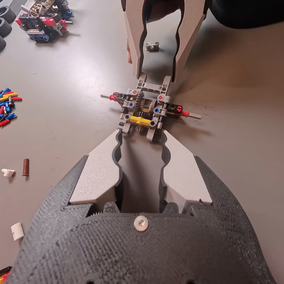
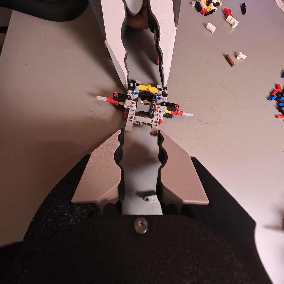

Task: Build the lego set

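At mid-table [image 1: 61, 73], we see a small gear assembly [image 1: 145, 107] resting between two grippers that face each other end to end. The left gripper [image 1: 142, 133] stands half open around the end with the yellow bar, its pads [image 1: 165, 138] pressed against the sides there. The right gripper [image 2: 140, 131], at about the same width, brackets the two grey legs at the opposite end: one pad [image 2: 160, 138] touches a leg, while a sliver of table shows beside the other. We note that the axle [image 1: 194, 116] runs crosswise to both grippers, sticking out on either side, and that each gripper is equally near. A grey connector [image 1: 151, 46] lies under the right gripper, and loose pins [image 1: 7, 106] lie well apart.
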`<act>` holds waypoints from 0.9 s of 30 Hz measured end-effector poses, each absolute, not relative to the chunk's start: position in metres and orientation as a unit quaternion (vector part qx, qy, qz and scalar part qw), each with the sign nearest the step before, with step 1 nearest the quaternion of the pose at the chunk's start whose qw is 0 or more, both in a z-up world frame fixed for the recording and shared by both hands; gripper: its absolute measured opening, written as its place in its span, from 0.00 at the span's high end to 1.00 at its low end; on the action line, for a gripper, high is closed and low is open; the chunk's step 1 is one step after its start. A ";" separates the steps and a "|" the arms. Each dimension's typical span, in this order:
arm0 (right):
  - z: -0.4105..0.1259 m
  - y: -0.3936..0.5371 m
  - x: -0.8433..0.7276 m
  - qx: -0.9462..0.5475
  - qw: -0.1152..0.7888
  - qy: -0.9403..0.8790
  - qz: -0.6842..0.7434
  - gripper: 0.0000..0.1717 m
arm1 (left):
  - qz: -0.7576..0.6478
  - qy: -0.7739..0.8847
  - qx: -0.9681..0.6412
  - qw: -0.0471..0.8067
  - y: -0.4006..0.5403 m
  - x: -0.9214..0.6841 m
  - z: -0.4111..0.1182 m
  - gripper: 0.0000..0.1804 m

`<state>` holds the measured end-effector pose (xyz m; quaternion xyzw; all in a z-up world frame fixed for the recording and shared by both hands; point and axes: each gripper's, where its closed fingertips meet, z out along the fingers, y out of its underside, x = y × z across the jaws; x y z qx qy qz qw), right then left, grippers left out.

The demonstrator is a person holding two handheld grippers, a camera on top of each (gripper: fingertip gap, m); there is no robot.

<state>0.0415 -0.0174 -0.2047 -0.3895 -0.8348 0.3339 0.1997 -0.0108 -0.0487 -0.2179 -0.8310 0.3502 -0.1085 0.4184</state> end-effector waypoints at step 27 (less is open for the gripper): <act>-0.196 -0.017 0.041 -0.392 0.227 -0.819 0.353 0.77 | -0.109 0.349 -0.832 0.418 -0.048 -0.011 -0.218 0.75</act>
